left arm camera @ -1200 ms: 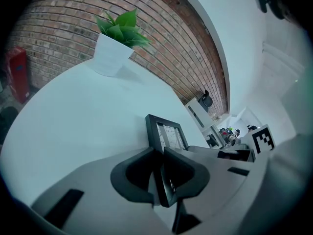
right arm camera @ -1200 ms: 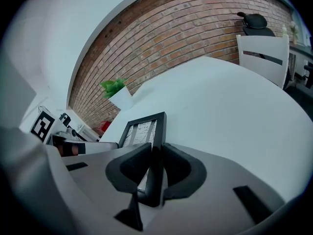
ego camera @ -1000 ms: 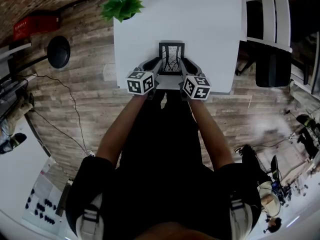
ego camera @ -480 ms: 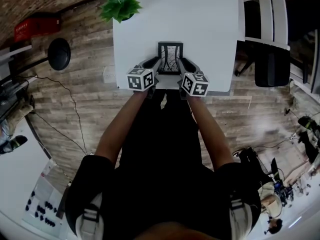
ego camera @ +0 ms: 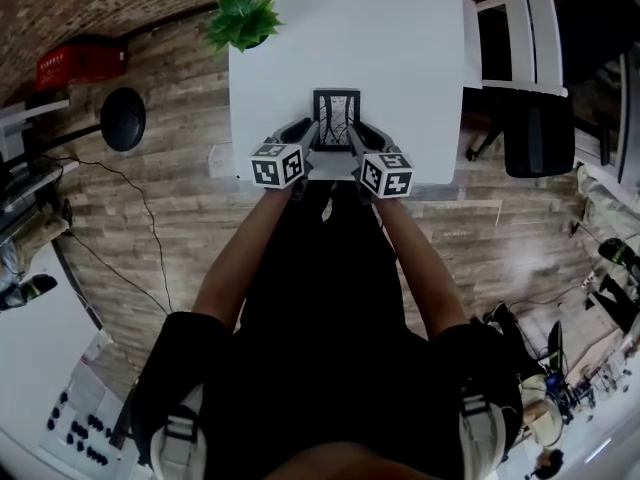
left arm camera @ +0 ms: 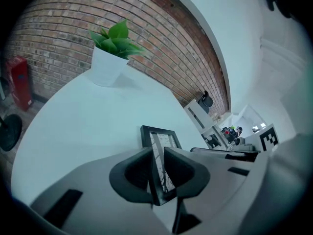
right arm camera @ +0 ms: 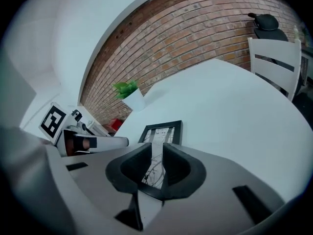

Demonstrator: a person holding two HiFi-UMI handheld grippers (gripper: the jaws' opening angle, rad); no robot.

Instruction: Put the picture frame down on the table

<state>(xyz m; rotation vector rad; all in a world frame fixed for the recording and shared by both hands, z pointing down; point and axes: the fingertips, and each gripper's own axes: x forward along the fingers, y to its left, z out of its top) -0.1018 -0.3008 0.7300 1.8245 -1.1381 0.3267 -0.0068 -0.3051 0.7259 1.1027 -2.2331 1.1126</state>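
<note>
The picture frame (ego camera: 336, 118) is over the front part of the white table (ego camera: 400, 48), near the edge closest to the person, approx. in the middle btw. the two grippers. The left gripper (ego camera: 310, 134) is clenched on the frame's left edge: in the left gripper view the black border sits tight btw. both jaws. The right gripper (ego camera: 356, 136) grasps the right edge the same way, jaws closed on the border. The frame lies nearly flat, far end pointing away from the person; whether its underside touches the table, I cannot tell. A potted plant (ego camera: 243, 16) stands at the table's far left corner, well apart from the frame. A white chair (ego camera: 520, 38) is at the table's right side.
</note>
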